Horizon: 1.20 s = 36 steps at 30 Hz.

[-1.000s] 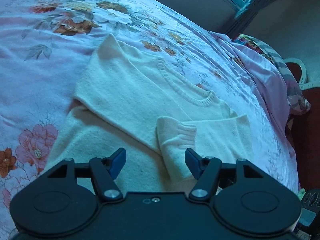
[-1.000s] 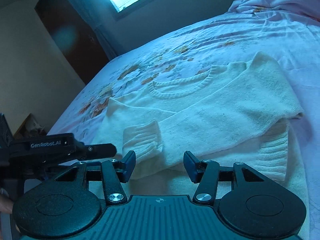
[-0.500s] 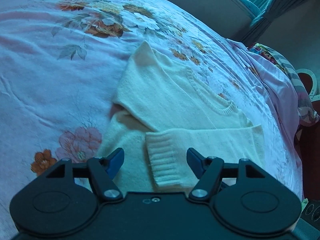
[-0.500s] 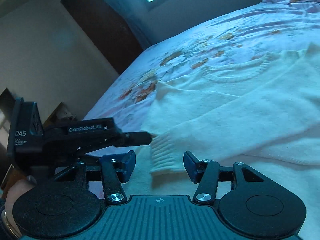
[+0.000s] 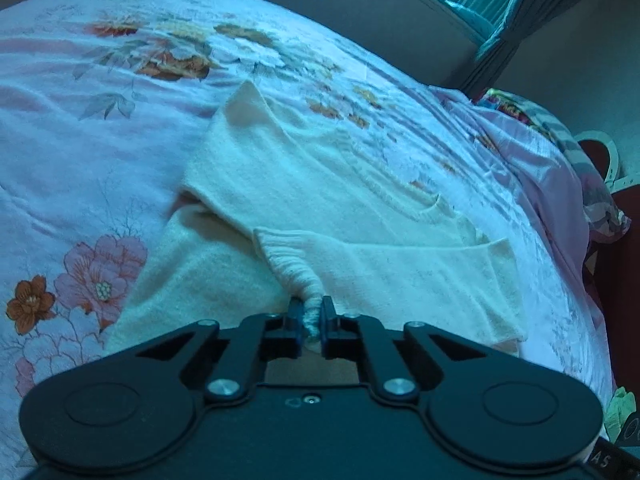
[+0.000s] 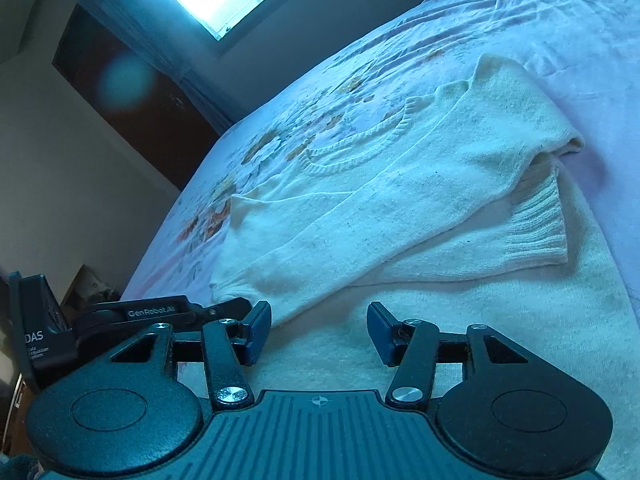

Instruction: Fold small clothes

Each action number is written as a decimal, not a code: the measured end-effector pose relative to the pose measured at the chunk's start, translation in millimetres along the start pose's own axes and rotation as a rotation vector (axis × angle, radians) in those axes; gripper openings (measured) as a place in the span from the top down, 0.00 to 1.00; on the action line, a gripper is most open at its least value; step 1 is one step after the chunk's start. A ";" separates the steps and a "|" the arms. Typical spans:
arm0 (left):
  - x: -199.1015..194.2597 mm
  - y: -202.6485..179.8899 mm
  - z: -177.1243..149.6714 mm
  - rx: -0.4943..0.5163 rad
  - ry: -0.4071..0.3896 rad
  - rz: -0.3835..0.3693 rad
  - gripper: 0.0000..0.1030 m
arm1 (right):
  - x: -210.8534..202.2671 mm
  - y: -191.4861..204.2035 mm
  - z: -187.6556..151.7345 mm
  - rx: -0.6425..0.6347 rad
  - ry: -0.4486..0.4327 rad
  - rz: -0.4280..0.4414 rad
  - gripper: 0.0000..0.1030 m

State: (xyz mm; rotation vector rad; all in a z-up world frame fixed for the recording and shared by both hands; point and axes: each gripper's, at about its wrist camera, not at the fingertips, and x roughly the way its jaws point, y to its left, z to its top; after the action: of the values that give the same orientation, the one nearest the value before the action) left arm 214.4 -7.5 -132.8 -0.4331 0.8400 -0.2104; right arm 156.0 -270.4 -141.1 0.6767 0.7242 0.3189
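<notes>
One cream knitted sweater (image 5: 304, 200) lies on the pink floral bedsheet (image 5: 80, 140), both sleeves folded across its body. The left gripper (image 5: 310, 320), angled downward, pinches the ribbed sleeve cuff (image 5: 296, 268). The right gripper (image 6: 316, 332) hovers over the near hem, jaws spread, holding nothing.

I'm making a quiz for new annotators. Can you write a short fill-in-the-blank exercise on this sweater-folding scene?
1. The left gripper is shut on the ribbed ____ of a sleeve.
2. The right gripper has its jaws ____, gripping nothing.
3. The cream sweater lies on a bedspread printed with ____.
4. Both sleeves are folded ____ the sweater's front.

Missing words: cuff; open; flowers; across
</notes>
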 end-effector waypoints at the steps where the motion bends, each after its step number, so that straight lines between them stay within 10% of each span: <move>1: -6.3 0.8 3.5 0.001 -0.022 -0.005 0.95 | -0.4 0.4 1.0 0.000 -0.002 0.001 0.49; 13: 4.0 34.6 10.3 0.010 0.077 0.066 0.83 | 14.1 9.6 7.4 -0.066 -0.002 -0.031 0.49; 18: -26.8 28.6 19.6 0.050 -0.014 0.088 0.79 | 15.0 5.3 29.7 -0.151 -0.055 -0.139 0.49; 28: 22.9 17.4 15.3 0.109 0.074 0.092 0.79 | 49.1 -52.9 92.4 -0.124 -0.044 -0.418 0.49; 36: 25.2 18.1 20.8 0.101 0.065 0.095 0.77 | 70.0 -54.2 142.3 -0.193 -0.084 -0.370 0.49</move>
State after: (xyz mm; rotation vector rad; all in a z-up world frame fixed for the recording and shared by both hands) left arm 246.8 5.9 -145.7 -0.2928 0.9072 -0.1788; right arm 307.6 -341.4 -133.9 0.3614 0.7126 0.0191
